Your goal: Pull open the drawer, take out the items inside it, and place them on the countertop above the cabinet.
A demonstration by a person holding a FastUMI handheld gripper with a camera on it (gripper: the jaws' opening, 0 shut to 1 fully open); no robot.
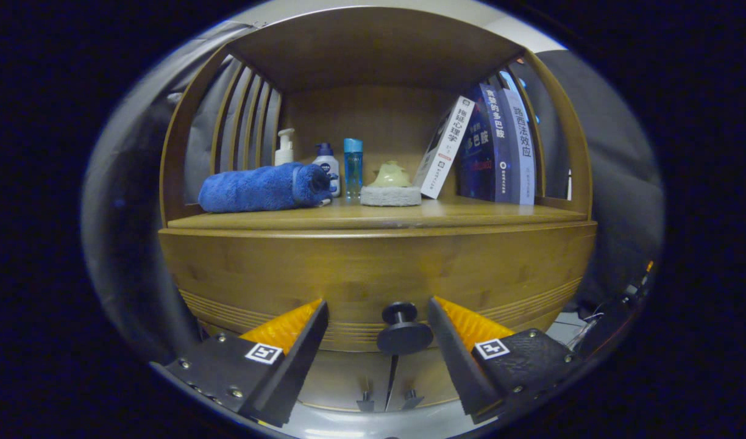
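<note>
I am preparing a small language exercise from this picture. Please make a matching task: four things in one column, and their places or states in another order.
1. rolled towel
2. drawer knob
3. books
4. gripper

a. leaning at the shelf's far end from the towel
b. open
c. between the fingers, untouched
d. lying before the bottles

Pairs: 1-d, 2-c, 3-a, 4-b

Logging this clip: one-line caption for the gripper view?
Open tongs flank the closed drawer's knob, below the countertop.
</note>
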